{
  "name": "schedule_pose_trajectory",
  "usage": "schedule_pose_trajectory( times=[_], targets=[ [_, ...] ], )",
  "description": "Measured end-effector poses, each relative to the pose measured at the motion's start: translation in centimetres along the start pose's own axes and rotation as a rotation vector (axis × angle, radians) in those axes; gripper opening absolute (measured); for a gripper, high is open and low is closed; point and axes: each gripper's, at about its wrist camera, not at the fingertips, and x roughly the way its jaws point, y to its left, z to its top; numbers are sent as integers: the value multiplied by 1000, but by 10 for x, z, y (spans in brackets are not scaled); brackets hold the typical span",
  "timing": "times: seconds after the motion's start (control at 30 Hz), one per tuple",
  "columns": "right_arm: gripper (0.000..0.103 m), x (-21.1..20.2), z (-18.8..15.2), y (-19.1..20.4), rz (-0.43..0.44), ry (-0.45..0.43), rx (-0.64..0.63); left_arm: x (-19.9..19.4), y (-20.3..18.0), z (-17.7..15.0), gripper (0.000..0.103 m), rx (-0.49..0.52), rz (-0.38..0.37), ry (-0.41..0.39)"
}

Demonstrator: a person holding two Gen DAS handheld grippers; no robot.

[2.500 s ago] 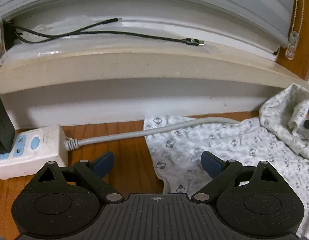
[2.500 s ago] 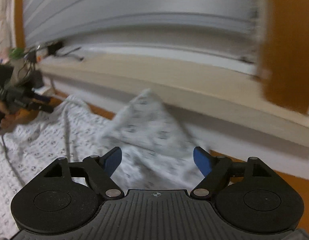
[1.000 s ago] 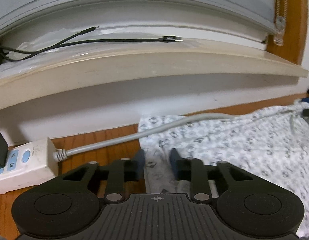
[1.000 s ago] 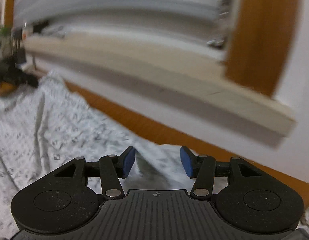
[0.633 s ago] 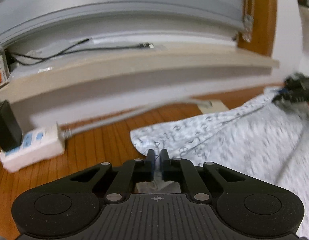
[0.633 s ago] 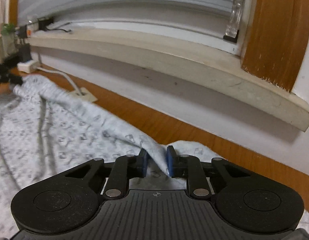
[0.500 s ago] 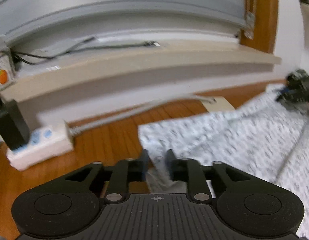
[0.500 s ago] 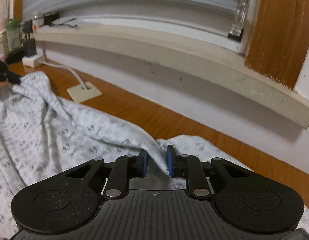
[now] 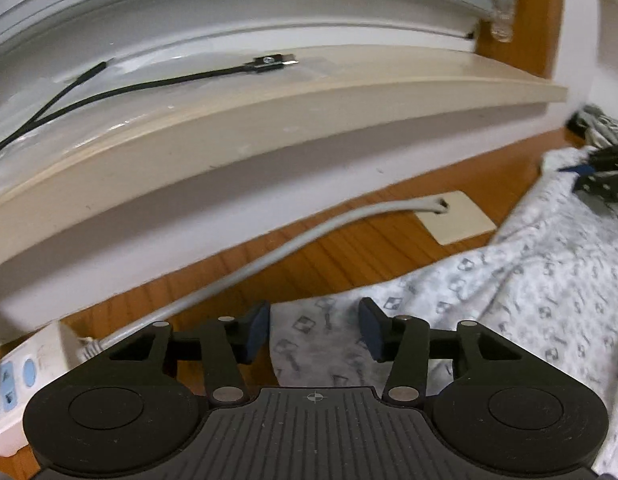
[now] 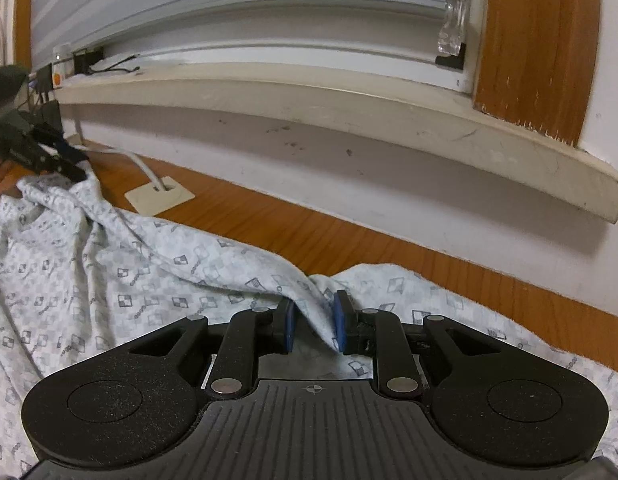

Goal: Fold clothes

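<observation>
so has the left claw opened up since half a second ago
Yes. The left claw has spread wide over the garment, its pads now apart, and it sits nearer the grey cable.

No text, brand, number or sign can be read in either view. Small square and chain-like motifs are printed on the patterned garment (image 10: 157, 280), but no letters are formed by them. A pale mark is seen on the black cable plug (image 9: 271, 61) on the sill, too blurred to be made out. An orange-marked label is carried by a small item (image 10: 57, 77) at the far end of the sill, too small to be read
</observation>
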Motion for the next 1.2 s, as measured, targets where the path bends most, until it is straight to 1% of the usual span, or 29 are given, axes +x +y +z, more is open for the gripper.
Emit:
schedule_pose_trajectory(
  times=[0.03,0.07,0.1,0.13,0.2,0.23,0.3,0.37,0.4,0.43,0.47,0.5,0.63,0.77,0.87,1.0,1.1,1.2],
  targets=[
    [21,0,0,0,1,0,2,0,-1,-2,26,14,-11,-2],
    [20,0,0,0,-1,0,0,1,-3,-4,21,29,-23,-4],
    [18,0,0,1,-10,-2,-8,1,-5,-6,19,43,-32,-7],
    [17,-1,0,3,-18,-3,-16,0,-8,-7,15,59,-12,-14],
    [12,-3,2,4,-32,-18,-21,-8,-9,-6,14,62,35,-49],
    [12,-4,4,3,-35,-29,-17,-12,-10,-6,13,62,59,-69],
    [10,-11,15,2,-48,-66,-3,-27,-7,-1,13,37,117,-143],
    [9,-18,27,3,-76,-113,0,-44,-9,5,13,61,186,-237],
    [9,-19,33,5,-90,-130,-1,-48,-9,8,13,62,212,-257],
    [8,-19,38,7,-105,-142,-5,-50,-9,11,13,57,217,-268],
    [5,-16,43,11,-124,-139,-22,-52,-9,14,13,52,224,-270],
    [5,-12,46,15,-148,-128,-42,-51,-9,14,13,52,239,-272],
    [5,2,53,21,-203,-111,-81,-40,-8,10,13,17,250,-267],
    [5,7,56,22,-234,-104,-96,-31,-12,7,13,-6,256,-262],
    [5,-1,55,26,-240,-114,-123,-41,-17,3,13,4,229,-310],
    [5,-27,52,25,-236,-150,-127,-62,-25,1,13,18,215,-352],
    [5,-49,47,30,-217,-157,-143,-86,-39,-8,13,48,210,-380],
    [5,-71,35,39,-187,-151,-154,-113,-56,-22,13,76,207,-406]
  ],
)
